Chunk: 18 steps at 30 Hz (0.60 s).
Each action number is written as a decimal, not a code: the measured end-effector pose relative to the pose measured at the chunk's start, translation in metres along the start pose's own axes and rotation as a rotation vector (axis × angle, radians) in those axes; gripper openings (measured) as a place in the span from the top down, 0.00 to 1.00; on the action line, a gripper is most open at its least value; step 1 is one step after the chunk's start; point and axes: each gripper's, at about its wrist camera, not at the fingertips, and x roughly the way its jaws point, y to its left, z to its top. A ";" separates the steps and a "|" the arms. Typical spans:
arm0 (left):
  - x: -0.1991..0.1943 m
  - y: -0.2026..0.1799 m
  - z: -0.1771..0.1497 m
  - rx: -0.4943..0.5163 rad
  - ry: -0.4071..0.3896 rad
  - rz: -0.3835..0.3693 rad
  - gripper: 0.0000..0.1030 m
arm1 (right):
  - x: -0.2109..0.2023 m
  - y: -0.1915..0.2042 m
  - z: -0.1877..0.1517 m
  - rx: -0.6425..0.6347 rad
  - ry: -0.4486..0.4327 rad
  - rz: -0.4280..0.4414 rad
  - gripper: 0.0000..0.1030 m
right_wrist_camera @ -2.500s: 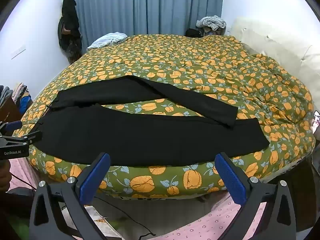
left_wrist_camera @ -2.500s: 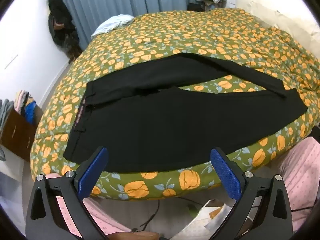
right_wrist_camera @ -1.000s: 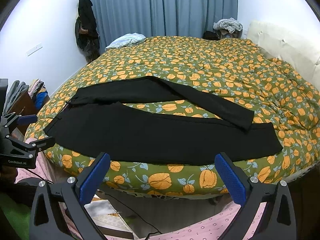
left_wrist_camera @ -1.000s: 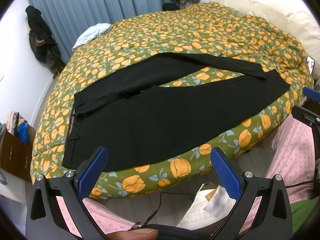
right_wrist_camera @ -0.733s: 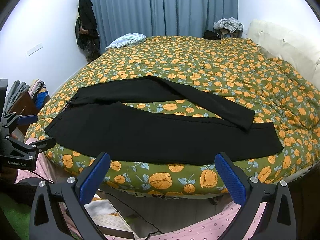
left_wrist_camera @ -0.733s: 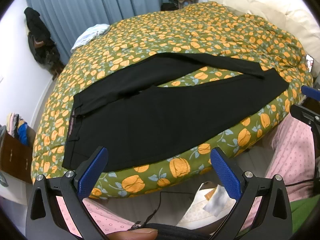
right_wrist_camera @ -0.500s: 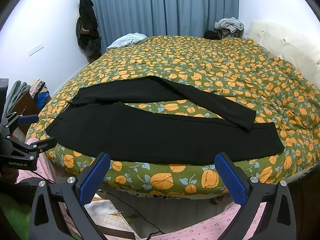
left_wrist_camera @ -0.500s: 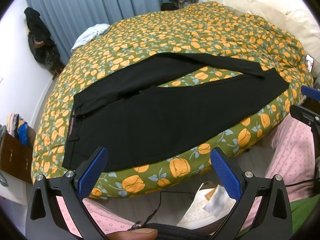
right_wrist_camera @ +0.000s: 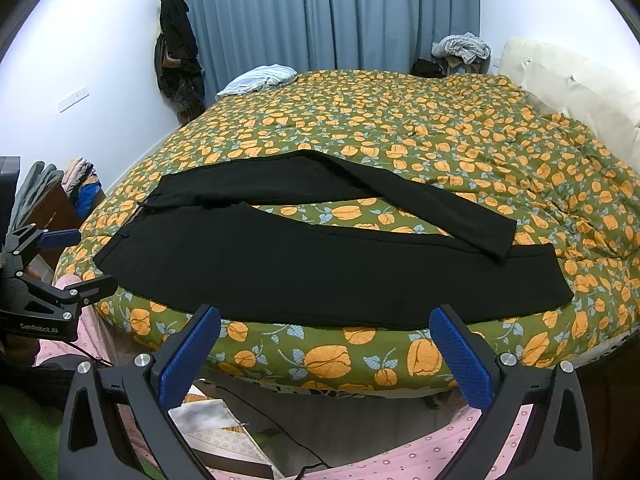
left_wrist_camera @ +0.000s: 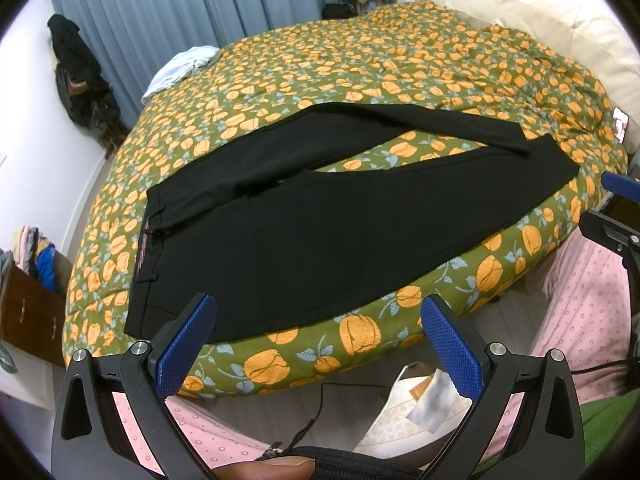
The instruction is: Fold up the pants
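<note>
From the left wrist camera, the left gripper [left_wrist_camera: 316, 334] hangs off the near edge of the bed [left_wrist_camera: 400, 52], its blue fingers [left_wrist_camera: 186, 344] spread wide with nothing between them. The black pants [left_wrist_camera: 320, 224] lie flat on the flowered quilt, waistband [left_wrist_camera: 146, 236] toward the left, both legs running off to the right. The far leg [left_wrist_camera: 400, 128] angles away from the near one, leaving a wedge of quilt showing between them (so no leg-on-leg fold has been made). The right gripper shows at the right margin, clear of the cloth.

From the right wrist camera, the right gripper [right_wrist_camera: 324, 340] is likewise off the bed's edge, fingers [right_wrist_camera: 460, 354] wide and empty. The pants [right_wrist_camera: 320, 268] stretch across the near side of the bed, and the far leg's hem [right_wrist_camera: 500, 236] rests on the near leg close to its cuff. The left gripper [right_wrist_camera: 68, 256] sits at the left, near the waistband end, touching nothing.

By my reading the folding has not begun: the pants are only spread out, and every fold is left to do.
</note>
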 end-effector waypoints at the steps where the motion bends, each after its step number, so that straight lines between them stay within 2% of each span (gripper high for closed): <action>1: 0.000 0.000 0.000 0.000 0.000 0.000 0.01 | 0.000 0.000 0.000 0.000 0.001 0.001 0.00; 18: 0.005 0.002 -0.003 0.002 0.014 0.001 0.01 | 0.002 -0.002 -0.002 0.007 0.005 0.001 0.00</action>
